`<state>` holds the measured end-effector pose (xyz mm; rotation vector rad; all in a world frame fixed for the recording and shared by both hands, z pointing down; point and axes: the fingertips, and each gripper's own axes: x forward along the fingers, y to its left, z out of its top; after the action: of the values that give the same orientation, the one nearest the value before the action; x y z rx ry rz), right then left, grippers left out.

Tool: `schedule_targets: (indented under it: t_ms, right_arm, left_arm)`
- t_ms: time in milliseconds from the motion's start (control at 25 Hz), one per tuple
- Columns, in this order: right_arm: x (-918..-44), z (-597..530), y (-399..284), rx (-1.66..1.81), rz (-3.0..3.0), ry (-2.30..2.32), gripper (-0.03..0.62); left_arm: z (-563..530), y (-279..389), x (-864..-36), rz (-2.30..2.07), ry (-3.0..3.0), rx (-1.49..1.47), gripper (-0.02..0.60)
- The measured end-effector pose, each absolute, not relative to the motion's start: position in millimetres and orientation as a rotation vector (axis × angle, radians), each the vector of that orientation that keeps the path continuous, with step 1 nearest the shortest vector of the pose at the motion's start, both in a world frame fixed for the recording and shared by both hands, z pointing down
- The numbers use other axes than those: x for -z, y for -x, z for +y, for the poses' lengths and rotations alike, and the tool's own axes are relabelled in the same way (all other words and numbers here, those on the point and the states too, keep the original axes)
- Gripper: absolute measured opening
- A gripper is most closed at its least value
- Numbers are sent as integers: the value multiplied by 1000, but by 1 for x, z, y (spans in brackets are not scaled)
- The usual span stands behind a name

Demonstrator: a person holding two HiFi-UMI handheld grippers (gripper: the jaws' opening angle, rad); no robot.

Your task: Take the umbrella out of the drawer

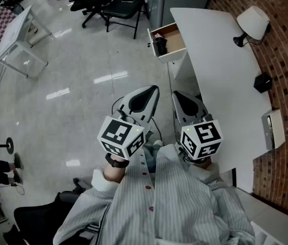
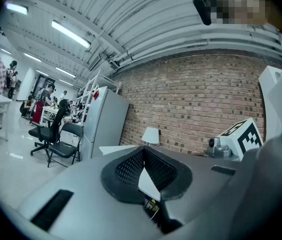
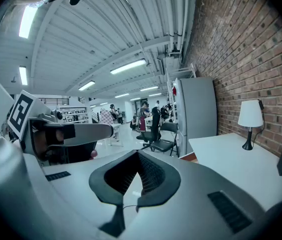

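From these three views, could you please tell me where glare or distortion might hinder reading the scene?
Head view: light streaks glare off the glossy floor; the open drawer looks small and shadowed inside. Left gripper view: fisheye bows the brick wall, corners vignetted black. Right gripper view: same bowing, ceiling light blown out.

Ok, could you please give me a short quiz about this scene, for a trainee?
1. True or false: the drawer of the white desk is already open.
2. Where is the umbrella? A) in the drawer B) on top of the desk C) on the floor
3. Fill in: the left gripper and the right gripper are both ___ and hold nothing.
Key: 1 true; 2 A; 3 shut.
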<state>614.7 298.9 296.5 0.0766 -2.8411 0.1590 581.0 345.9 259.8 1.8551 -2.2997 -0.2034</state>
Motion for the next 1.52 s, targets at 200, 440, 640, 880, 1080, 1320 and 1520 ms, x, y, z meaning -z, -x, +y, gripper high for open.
schedule_targets:
  t_ms: [200, 440, 640, 880, 1080, 1320, 1520]
  right_arm:
    - [-297, 298, -624, -169, -2841, -72, 34]
    - [-301, 292, -637, -189, -2844, -86, 34]
    - [-307, 294, -639, -205, -2837, -75, 34]
    - [-317, 299, -621, -219, -2816, -49, 34]
    - [-325, 295, -584, -225, -2798, -54, 34]
    - [-330, 282, -519, -235, -2777, -81, 34]
    - [-331, 270, -458, -241, -2763, -118, 34]
  left_arm:
    - [346, -588, -259, -2309, -1848, 204, 11]
    - [349, -593, -261, -2336, -1827, 208, 11]
    - [355, -592, -267, -2348, -1792, 201, 11]
    - [362, -573, -277, -2352, -1748, 207, 11]
    - [359, -535, -284, -2344, -1741, 206, 11]
    - [346, -468, -288, -2314, -1755, 188, 11]
    - [330, -401, -286, -2286, -1773, 178, 11]
